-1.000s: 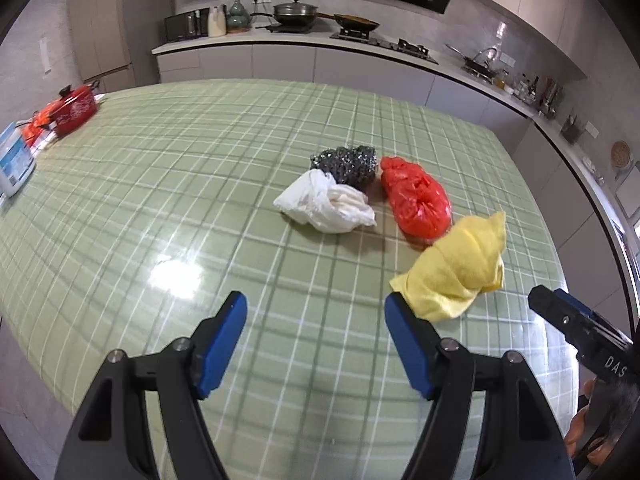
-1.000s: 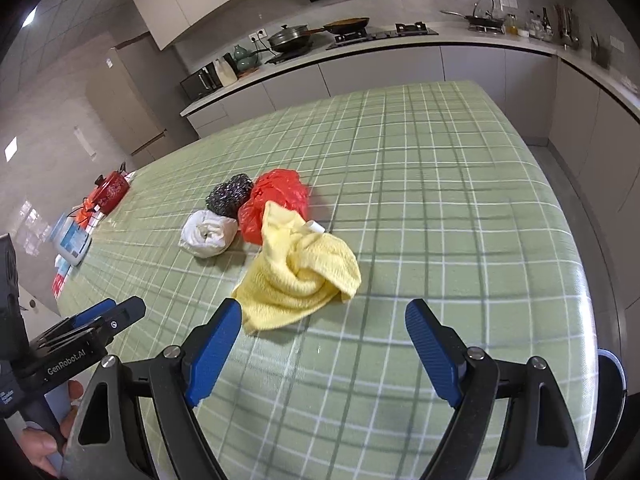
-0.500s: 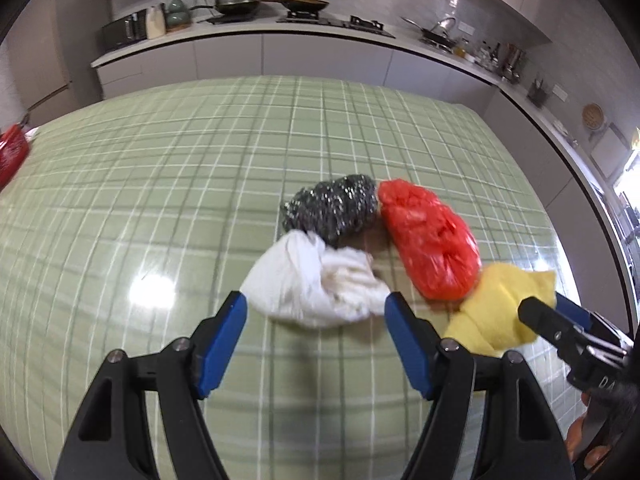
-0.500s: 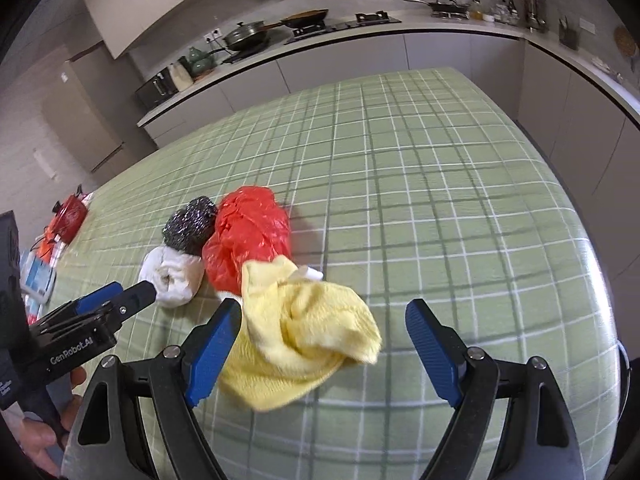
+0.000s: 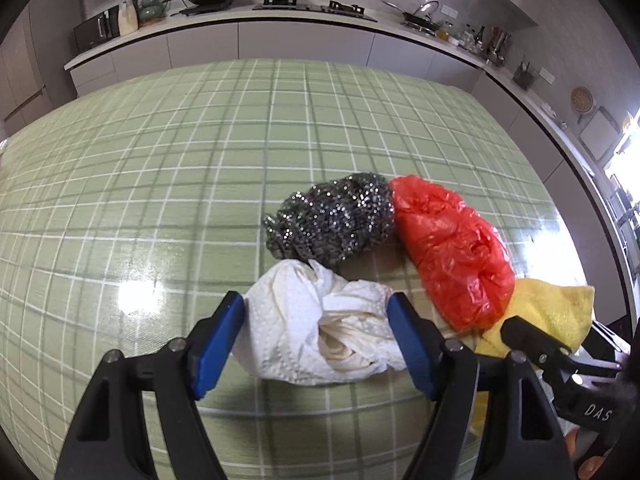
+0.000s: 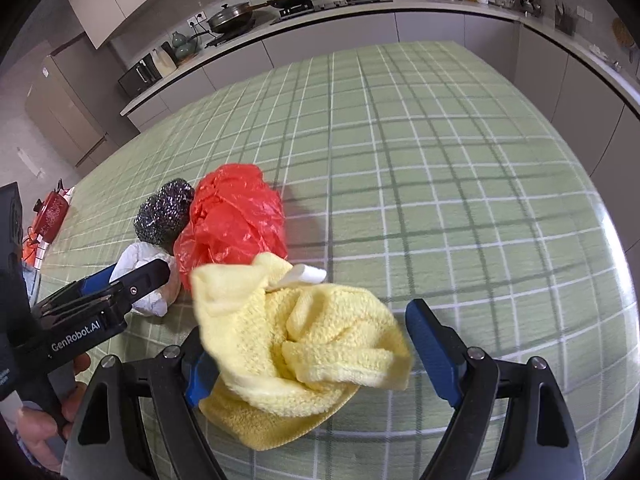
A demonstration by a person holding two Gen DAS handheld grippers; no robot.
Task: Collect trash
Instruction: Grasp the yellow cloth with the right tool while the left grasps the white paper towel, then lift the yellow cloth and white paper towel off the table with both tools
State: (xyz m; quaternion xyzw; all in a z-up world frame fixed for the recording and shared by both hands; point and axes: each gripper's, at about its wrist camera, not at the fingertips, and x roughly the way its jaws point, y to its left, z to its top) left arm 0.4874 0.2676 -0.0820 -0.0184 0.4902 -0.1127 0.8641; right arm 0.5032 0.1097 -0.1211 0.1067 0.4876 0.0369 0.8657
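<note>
At the bottom of the left wrist view the left tongs straddle the crumpled white paper towel. Their blue pads sit at either side of it and the jaws are opening; whether the pads touch the paper I cannot tell. At the bottom of the right wrist view the right tongs stand wide apart around the yellow cloth. The left pad is partly hidden under the cloth's edge, while the right pad is clear of it with a gap of green between.

All the trash lies on the green checked worktop, in a line running from lower centre to middle left in the right wrist view. After the cloth comes the red plastic bag, touching the cloth's far edge. The steel wool scourer is pressed against the bag's left side, and the paper towel lies just in front of the scourer.

In that same view the left tongs reach in from the lower left edge, close beside the cloth.

Right of the pile the worktop is bare to its rounded right edge, and beyond the pile it is bare to the far edge. At the far left edge of the frame a red pot sits at the worktop's rim. Behind runs the kitchen counter, with pans on the hob.
</note>
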